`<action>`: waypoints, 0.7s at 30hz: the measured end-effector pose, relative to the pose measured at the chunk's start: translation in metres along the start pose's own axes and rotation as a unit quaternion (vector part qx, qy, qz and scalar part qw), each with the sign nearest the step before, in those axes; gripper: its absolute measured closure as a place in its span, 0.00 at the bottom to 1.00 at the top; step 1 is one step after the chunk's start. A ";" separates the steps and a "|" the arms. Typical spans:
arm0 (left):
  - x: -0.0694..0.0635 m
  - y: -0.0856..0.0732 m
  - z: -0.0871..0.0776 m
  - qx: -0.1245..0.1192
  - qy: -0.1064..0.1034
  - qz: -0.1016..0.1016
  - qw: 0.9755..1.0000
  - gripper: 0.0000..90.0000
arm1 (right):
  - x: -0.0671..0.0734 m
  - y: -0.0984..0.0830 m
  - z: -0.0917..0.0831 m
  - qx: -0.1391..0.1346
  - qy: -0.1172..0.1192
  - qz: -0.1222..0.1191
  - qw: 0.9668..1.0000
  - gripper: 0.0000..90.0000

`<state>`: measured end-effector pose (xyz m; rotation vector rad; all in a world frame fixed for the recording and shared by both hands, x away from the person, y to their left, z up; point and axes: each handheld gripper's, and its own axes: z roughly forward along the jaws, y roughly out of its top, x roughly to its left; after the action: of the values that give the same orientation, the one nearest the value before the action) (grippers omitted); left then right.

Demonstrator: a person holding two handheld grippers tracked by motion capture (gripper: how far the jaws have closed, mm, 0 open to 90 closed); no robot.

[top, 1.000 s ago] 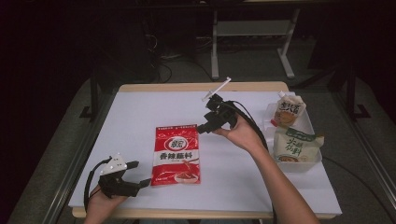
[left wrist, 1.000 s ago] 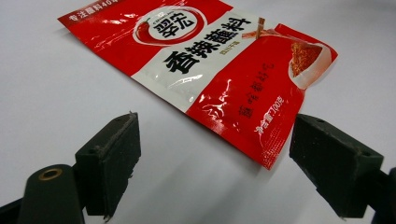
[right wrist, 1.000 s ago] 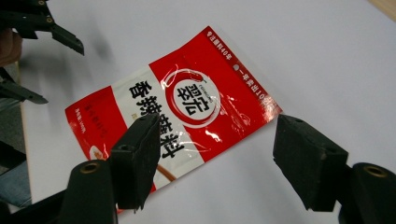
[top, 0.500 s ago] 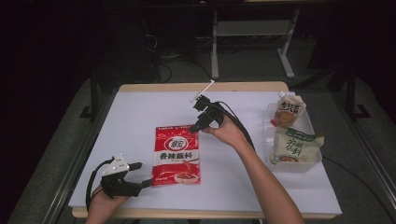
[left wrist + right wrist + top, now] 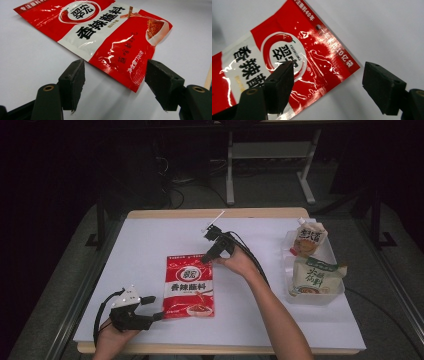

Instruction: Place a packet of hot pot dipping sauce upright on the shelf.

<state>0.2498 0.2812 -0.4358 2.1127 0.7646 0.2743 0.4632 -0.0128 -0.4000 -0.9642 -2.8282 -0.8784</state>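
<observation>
Red sachet point(image 5: 190, 286) flat on white surface point(image 5: 150, 245); left claw point(image 5: 156, 307) narrowing, empty, at its lower corner; right claw point(image 5: 207, 254) widening, empty, above upper corner.

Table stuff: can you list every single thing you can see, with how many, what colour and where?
Sauce packet: one, red with a white band, lying flat near the middle of the table.
Spouted pouches: two, whitish with green and brown print, standing in the tray.
Tray: one, clear, at the table's right edge.
Table: one, white top with a wooden rim.
Metal frame: one, pale grey, on the floor beyond the table.
Left gripper: one, black, jaws open beside the packet's near left corner.
Right gripper: one, black, jaws open over the packet's far right corner.
Forearms: two, entering from the bottom edge.
</observation>
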 end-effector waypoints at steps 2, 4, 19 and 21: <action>0.000 0.000 0.000 0.001 -0.001 0.001 1.000 0.36 | -0.002 0.000 0.002 0.001 -0.002 0.000 1.000 0.27; -0.001 0.000 0.003 0.006 -0.003 0.002 1.000 0.36 | -0.005 0.000 0.007 0.002 -0.003 0.009 1.000 0.27; -0.002 0.000 0.008 0.021 -0.006 0.006 1.000 0.37 | -0.017 0.001 0.021 0.010 0.010 0.035 0.999 0.28; -0.002 0.000 0.008 0.019 -0.003 0.006 1.000 0.37 | -0.019 0.000 0.022 0.011 0.021 0.043 0.999 0.30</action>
<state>0.2520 0.2748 -0.4407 2.1535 0.7580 0.2612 0.4817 -0.0118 -0.4227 -1.0423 -2.7326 -0.8459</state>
